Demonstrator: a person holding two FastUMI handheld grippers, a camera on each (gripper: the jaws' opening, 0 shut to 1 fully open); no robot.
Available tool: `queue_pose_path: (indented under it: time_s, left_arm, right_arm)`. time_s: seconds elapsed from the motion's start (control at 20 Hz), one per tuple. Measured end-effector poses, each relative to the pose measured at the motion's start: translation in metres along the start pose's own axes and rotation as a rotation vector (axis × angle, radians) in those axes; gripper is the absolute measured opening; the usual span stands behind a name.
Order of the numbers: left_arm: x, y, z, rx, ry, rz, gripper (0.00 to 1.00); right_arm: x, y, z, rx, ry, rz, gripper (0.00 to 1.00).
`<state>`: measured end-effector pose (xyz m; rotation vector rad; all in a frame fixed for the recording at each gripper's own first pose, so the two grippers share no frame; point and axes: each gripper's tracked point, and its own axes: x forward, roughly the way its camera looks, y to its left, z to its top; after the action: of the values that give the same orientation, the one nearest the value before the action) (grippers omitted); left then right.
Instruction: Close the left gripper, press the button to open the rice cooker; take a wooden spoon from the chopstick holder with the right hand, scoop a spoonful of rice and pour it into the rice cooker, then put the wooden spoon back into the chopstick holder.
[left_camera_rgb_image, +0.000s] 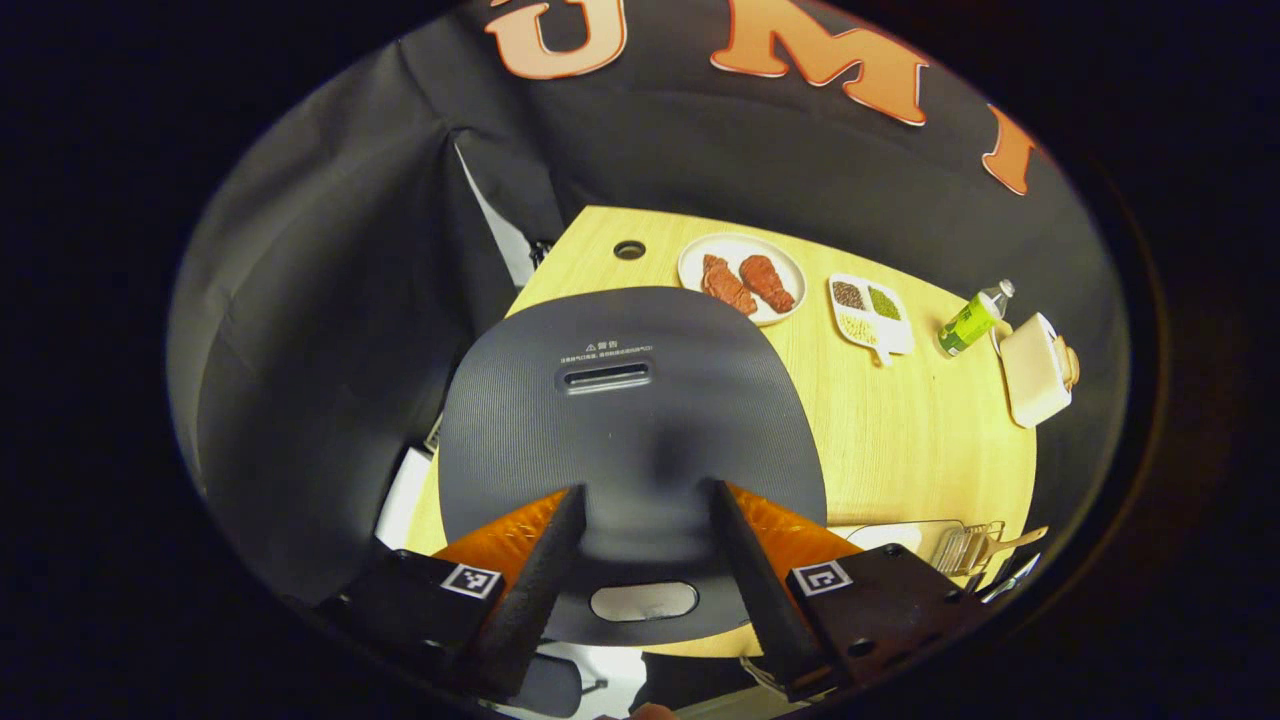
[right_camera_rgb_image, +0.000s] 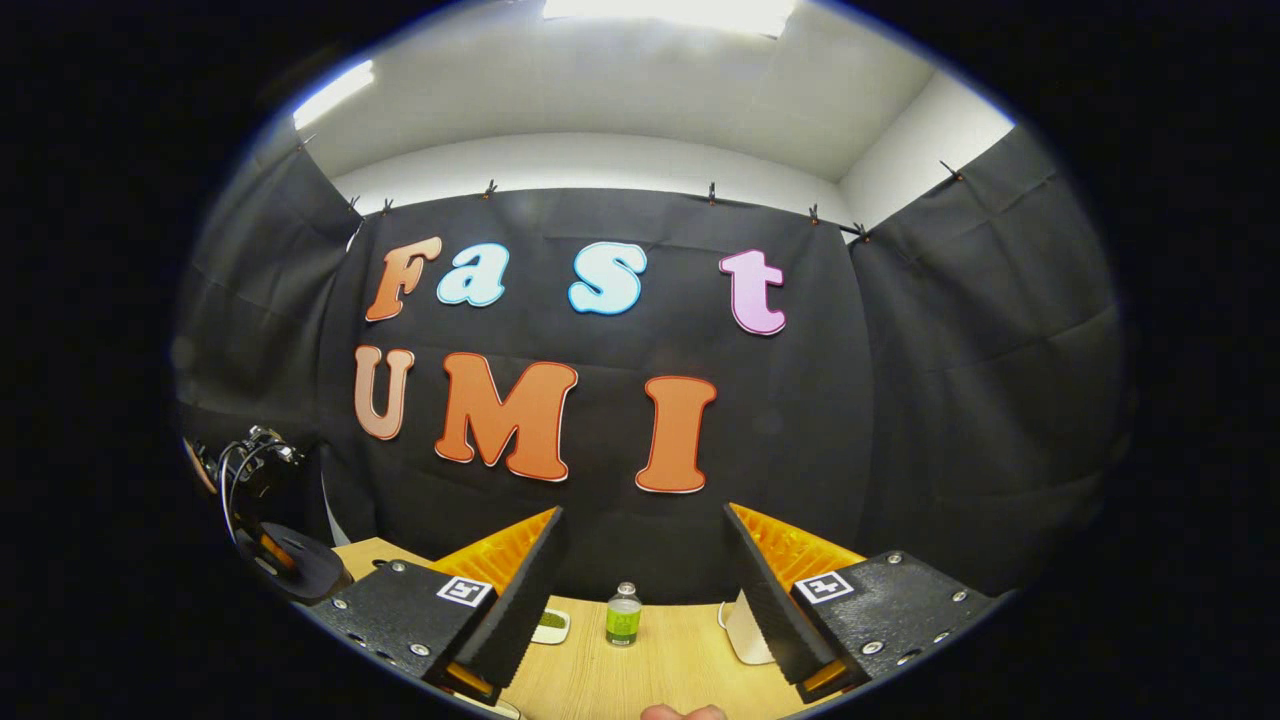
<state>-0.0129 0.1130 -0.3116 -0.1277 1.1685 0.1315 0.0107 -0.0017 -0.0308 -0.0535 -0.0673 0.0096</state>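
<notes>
**Left gripper hanging over the shut rice cooker, right one aimed at the back wall**

So in the left gripper view we're looking down on the rice cooker (left_camera_rgb_image: 632, 440), lid down, sitting at the near left part of the wooden table (left_camera_rgb_image: 900, 440). The left gripper (left_camera_rgb_image: 645, 560) is hovering right over the near half of the lid, and its jaws are standing wide apart with nothing between them. The pale oval button (left_camera_rgb_image: 644, 601) at the cooker's near edge is showing in the gap between the fingers; we can't tell whether anything is touching it. The steam vent slot (left_camera_rgb_image: 606, 377) is sitting farther back on the lid.

Beyond the cooker we're seeing a white plate (left_camera_rgb_image: 741, 277) with two reddish pieces of food, then to its right a divided dish (left_camera_rgb_image: 870, 312) holding grains, then a small bottle (left_camera_rgb_image: 973, 318) with a green label, then a white box-like thing (left_camera_rgb_image: 1034, 370) at the far right edge. At the near right a wire rack (left_camera_rgb_image: 968, 546) is peeking in with a wooden handle (left_camera_rgb_image: 1022, 540) sticking out of it, probably the spoon, though it's too small to be sure.

In the right gripper view the right gripper (right_camera_rgb_image: 648, 590) is pointing level at the booth's wall, jaws also spread open and empty. Between the fingers we're seeing the bottle (right_camera_rgb_image: 623, 614) standing upright on the table (right_camera_rgb_image: 660, 665). The other gripper (right_camera_rgb_image: 262, 520) is showing at the far left, above the dark cooker lid.
</notes>
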Motion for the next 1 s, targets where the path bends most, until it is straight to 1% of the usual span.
queue_pose_path:
  time_s: [0.05,0.1,0.15,0.2,0.25,0.3,0.35,0.4,0.45,0.7,0.75,0.9,1.0]
  left_arm:
    - [0.004,-0.001,0.001,-0.013,-0.035,0.005,0.87]
    - [0.005,-0.001,0.001,-0.022,-0.073,0.014,0.91]
    - [0.004,0.000,0.003,-0.021,-0.112,0.028,0.92]
    - [0.002,0.007,0.005,-0.011,-0.154,0.055,0.90]
    - [-0.009,0.007,0.010,-0.010,-0.205,0.061,0.92]
    - [-0.020,0.004,0.018,-0.009,-0.265,0.053,0.97]
    - [-0.034,0.001,0.030,-0.002,-0.327,0.049,0.97]
    - [-0.046,-0.003,0.043,-0.003,-0.397,0.044,0.91]
    - [-0.064,-0.007,0.055,-0.001,-0.463,0.037,0.96]
    - [-0.145,-0.034,0.105,-0.019,-0.755,-0.031,0.96]
    - [-0.159,-0.036,0.112,-0.019,-0.806,-0.038,0.90]
    - [-0.195,-0.044,0.123,-0.004,-0.932,-0.042,0.90]
    - [-0.205,-0.051,0.127,0.020,-0.996,-0.041,0.90]
  right_arm:
    - [0.001,0.002,0.001,0.005,0.002,0.006,0.95]
    - [0.001,0.002,0.002,0.006,0.003,0.010,0.95]
    - [0.001,0.003,0.003,0.006,0.001,0.013,0.95]
    - [0.004,0.004,0.004,0.006,0.002,0.015,0.95]
    - [0.004,0.005,0.005,0.008,0.003,0.022,0.95]
    - [0.004,0.006,0.006,0.009,0.004,0.026,0.95]
    - [0.004,0.007,0.008,0.008,0.003,0.029,0.95]
    - [0.006,0.009,0.010,0.005,0.001,0.032,0.95]
    - [0.006,0.010,0.012,0.003,-0.001,0.035,0.95]
    - [0.009,0.026,0.011,0.012,0.009,0.066,0.95]
    - [0.009,0.029,0.010,0.012,0.012,0.073,0.95]
    - [0.008,0.038,0.006,0.023,0.030,0.096,0.95]
    - [0.008,0.044,0.003,0.021,0.040,0.109,0.95]
